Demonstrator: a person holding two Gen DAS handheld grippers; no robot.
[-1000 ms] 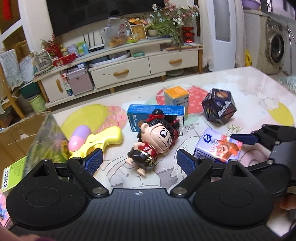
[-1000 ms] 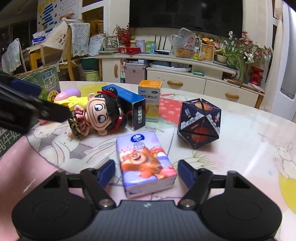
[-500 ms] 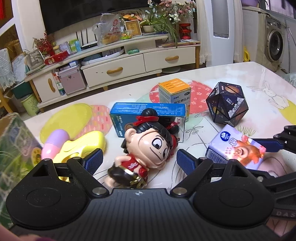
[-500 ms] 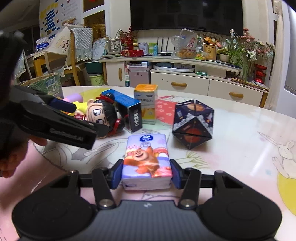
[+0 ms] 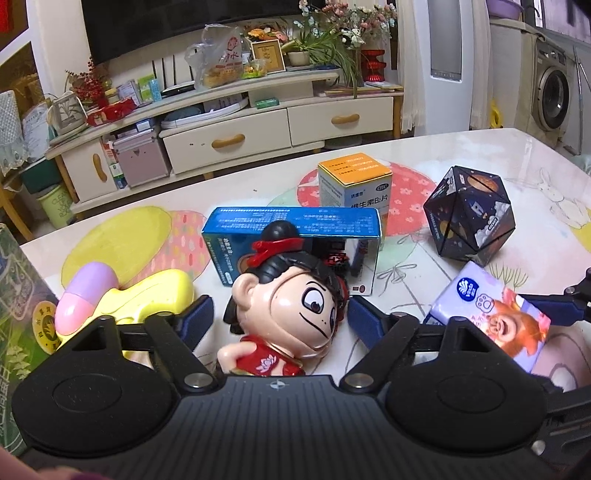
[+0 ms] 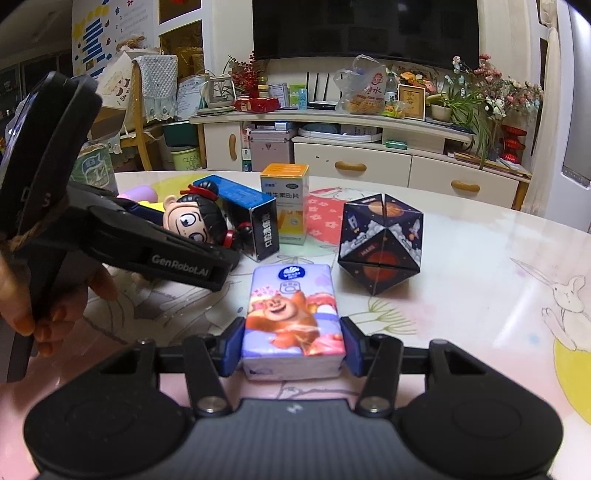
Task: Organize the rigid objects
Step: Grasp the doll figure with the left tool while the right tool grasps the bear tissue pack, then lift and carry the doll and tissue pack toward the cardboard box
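Closer now, left tool [image 5: 280,321] straddles doll [image 5: 291,306]; right tool [image 6: 291,347] clamps tissue pack [image 6: 291,317].

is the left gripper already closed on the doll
No, the left gripper is open, its blue pads standing apart on either side of the doll with gaps showing.

A home living room. A large dark television [image 6: 364,27] hangs above a long cream media cabinet [image 5: 236,122] with drawers, its top crowded with potted flowers [image 6: 480,96], a framed picture [image 5: 267,55] and a snack bag [image 5: 218,55]. A washing machine [image 5: 552,98] stands at the right edge, beyond the far right corner of a table [image 5: 480,155] covered in a cartoon-rabbit cloth.
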